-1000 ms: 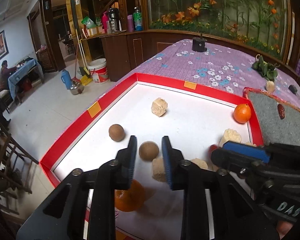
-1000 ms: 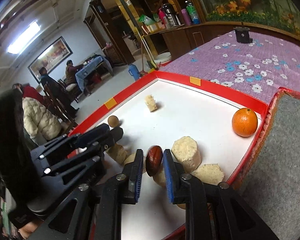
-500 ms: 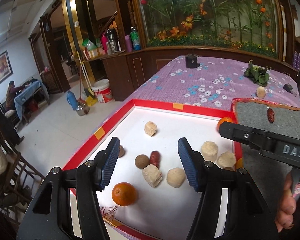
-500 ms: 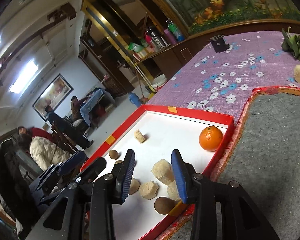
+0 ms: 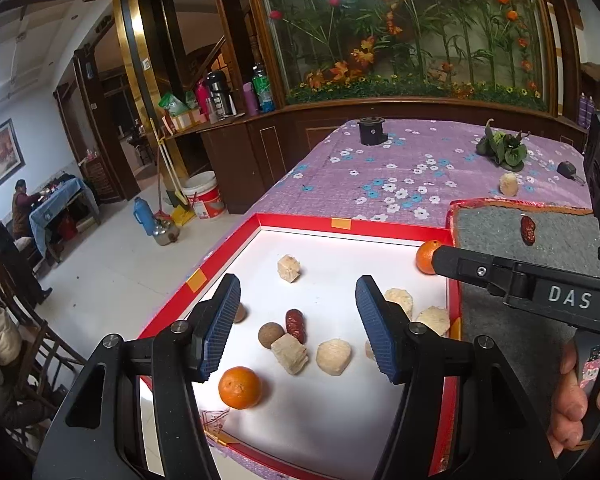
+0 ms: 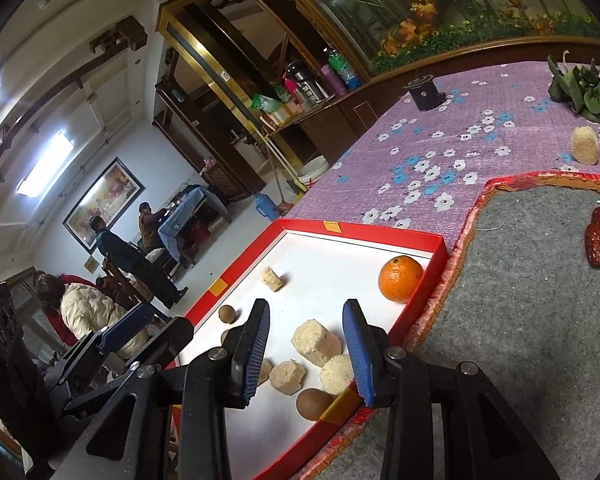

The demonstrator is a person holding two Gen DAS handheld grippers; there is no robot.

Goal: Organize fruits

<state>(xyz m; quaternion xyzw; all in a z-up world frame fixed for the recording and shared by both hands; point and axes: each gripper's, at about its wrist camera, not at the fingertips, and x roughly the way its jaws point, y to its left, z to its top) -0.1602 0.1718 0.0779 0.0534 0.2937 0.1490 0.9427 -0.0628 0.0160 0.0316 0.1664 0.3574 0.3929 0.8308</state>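
Observation:
A red-rimmed white tray (image 5: 300, 224) (image 6: 364, 232) holds two oranges (image 5: 239, 387) (image 6: 400, 278), a red date (image 5: 295, 325), brown round fruits (image 5: 270, 334) (image 6: 313, 401) and several pale chunks (image 5: 289, 356) (image 6: 317, 342). Two red dates (image 6: 597, 241) lie on the grey mat (image 6: 532, 304) to the right. My left gripper (image 5: 296, 332) is open and empty, raised above the tray. My right gripper (image 6: 306, 344) is open and empty above the tray's right part; its body (image 5: 532, 284) crosses the left wrist view.
The purple flowered tablecloth (image 5: 400, 168) carries a pale chunk (image 6: 585, 145), a green leafy vegetable (image 6: 580, 92) and a black cylinder (image 5: 372, 131). The table's left edge drops to the floor. People sit far left (image 6: 88, 308).
Both grippers opened and pulled up and back from the tray. The date that sat between the right fingers lies in the tray among the other pieces.

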